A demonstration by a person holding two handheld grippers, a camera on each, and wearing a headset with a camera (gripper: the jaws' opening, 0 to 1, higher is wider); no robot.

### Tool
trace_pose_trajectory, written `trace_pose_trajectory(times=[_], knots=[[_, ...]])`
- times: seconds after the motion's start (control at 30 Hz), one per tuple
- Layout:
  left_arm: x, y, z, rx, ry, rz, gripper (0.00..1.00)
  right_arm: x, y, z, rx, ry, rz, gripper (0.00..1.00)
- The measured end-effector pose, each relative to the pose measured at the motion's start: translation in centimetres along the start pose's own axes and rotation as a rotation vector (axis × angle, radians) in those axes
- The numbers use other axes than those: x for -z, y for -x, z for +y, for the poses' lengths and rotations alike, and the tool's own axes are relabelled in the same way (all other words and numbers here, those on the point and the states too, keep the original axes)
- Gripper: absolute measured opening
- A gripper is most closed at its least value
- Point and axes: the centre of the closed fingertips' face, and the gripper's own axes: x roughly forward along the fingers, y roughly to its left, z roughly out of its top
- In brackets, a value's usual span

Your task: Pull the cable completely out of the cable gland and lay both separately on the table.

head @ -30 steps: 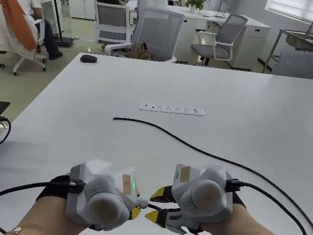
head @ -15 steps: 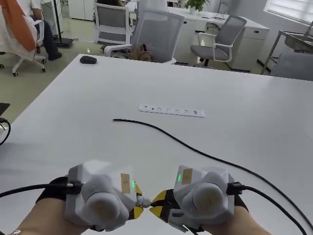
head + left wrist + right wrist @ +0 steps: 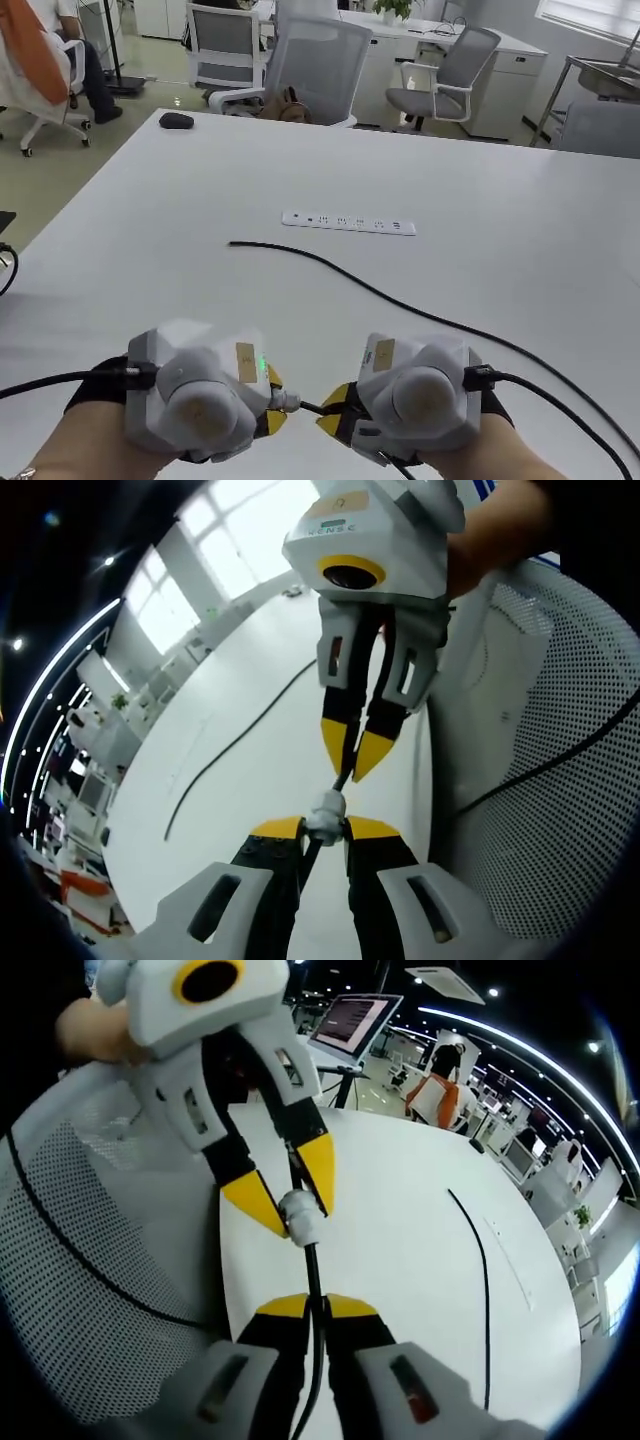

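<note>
Left tool [image 3: 272,408] and right tool [image 3: 332,415] meet nose to nose over the counter's [image 3: 200,200] near edge, with the gland [image 3: 286,401] between them.

In the left gripper view, the left tool is clamped on the gland [image 3: 327,812].

In the right gripper view, the right tool pinches the cable [image 3: 312,1265], which runs into the gland. Judging by this, pulling out and laying down are both left.

Bright daylight from far-right windows [image 3: 590,12] washes the white counter [image 3: 480,200]; shadows fall soft, and both gripper views bow at the edges.
</note>
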Motion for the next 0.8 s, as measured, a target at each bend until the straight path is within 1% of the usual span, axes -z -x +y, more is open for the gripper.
trace_pose_trajectory(times=[0.03,0.07,0.13,0.27,0.4,0.47,0.6,0.8], knots=[[0.0,0.0,0.0,-0.001,0.001,0.0,0.17,0.1,0.0,0.0,0.001,-0.001,0.005,0.03],[0.1,0.0,0.1,-0.004,-0.001,0.005,0.17,0.8,0.0,-0.1,0.004,0.002,0.038,0.03],[0.1,0.1,0.1,-0.005,0.001,0.007,0.17,1.2,0.0,-0.2,0.01,-0.001,0.055,0.03],[0.1,0.1,0.2,-0.014,0.007,0.005,0.17,1.6,0.2,-0.5,0.024,-0.017,0.071,0.03],[0.2,0.3,0.4,-0.024,0.011,0.007,0.17,3.0,0.2,-1.0,0.042,-0.037,0.129,0.03],[0.1,0.3,0.4,-0.026,0.013,0.006,0.17,3.0,0.3,-1.0,0.04,-0.051,0.125,0.03],[0.1,0.3,0.5,-0.029,0.012,0.007,0.17,3.0,0.3,-1.0,0.044,-0.058,0.129,0.03],[0.3,0.4,0.8,-0.039,0.021,0.01,0.17,4.2,0.6,-1.4,0.061,-0.082,0.171,0.03]])
